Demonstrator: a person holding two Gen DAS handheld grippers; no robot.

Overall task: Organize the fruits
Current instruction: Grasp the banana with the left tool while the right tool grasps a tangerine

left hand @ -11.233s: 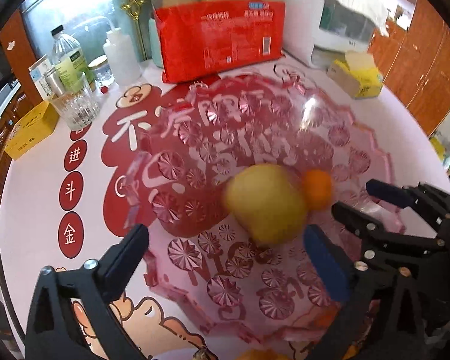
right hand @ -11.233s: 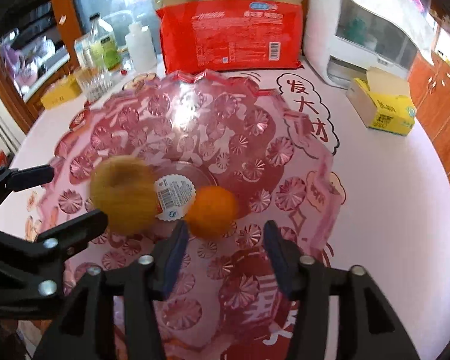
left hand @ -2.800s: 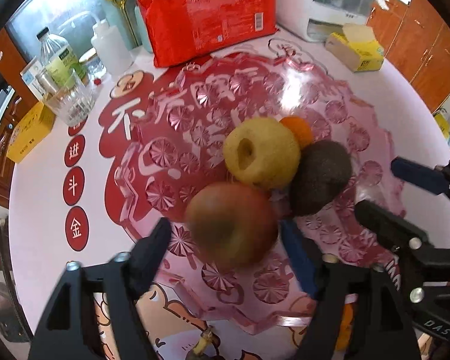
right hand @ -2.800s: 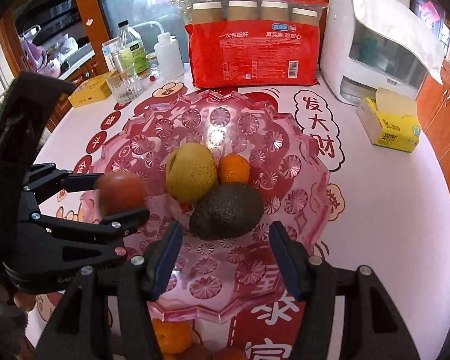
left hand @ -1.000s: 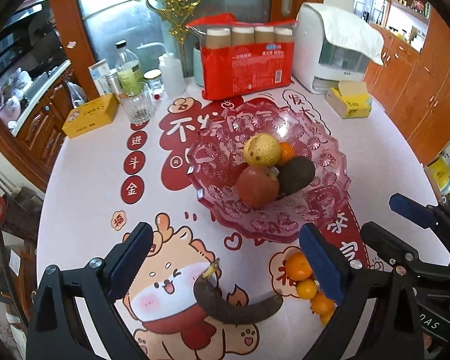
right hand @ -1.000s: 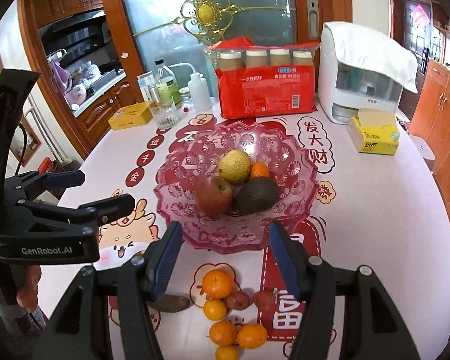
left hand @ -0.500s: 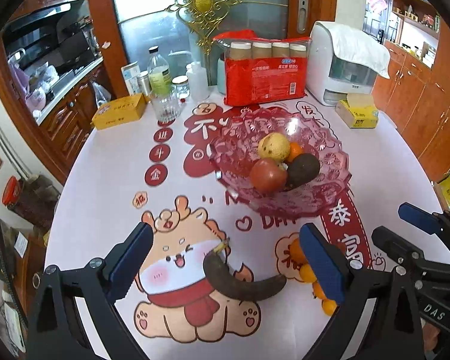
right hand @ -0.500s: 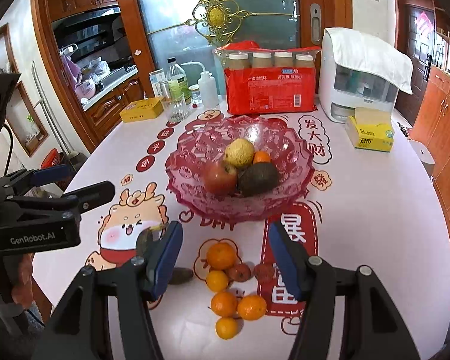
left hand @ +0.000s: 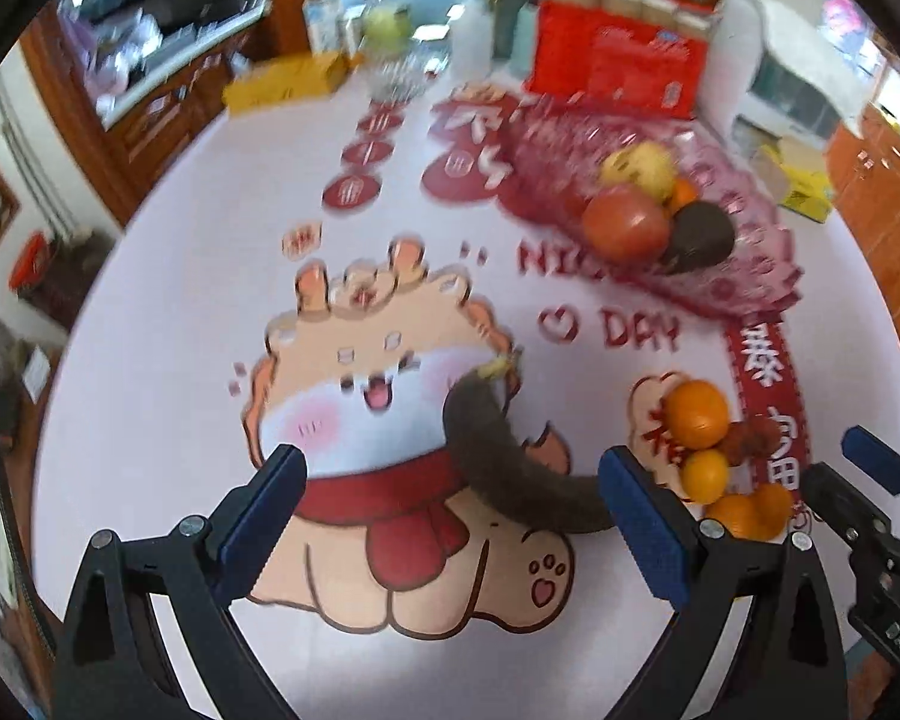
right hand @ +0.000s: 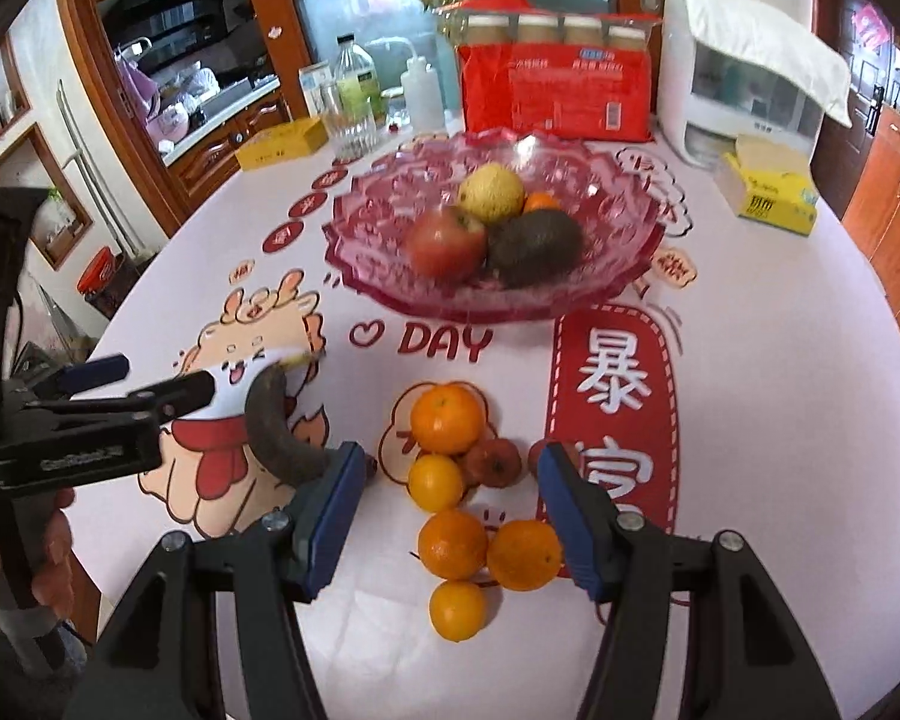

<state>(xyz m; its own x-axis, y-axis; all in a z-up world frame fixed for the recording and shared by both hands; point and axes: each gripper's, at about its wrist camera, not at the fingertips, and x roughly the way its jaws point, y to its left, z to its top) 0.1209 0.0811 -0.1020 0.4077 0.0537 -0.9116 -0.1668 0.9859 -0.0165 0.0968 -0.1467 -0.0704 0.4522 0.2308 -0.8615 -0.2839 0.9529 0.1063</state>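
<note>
Banana [left hand: 510,468] between open left tool [left hand: 450,516]

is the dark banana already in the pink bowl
No, the dark banana lies on the tablecloth in front of the pink bowl, which holds only the apple, pear, avocado and one orange.

L gripper [left hand: 450,516]: black plastic frame w/ angular linkage arms, silver screw heads at the pivots, blue pads on the inner faces of the jaws. R gripper [right hand: 449,504]: same build, black arms, blue pads, silver screws. White "GenRobot.AI" lettering on side of L gripper body in the right wrist view; white "DAS" letters on R gripper body in the left wrist view. Hand [right hand: 42,546] partly visible at L gripper handle.
</note>
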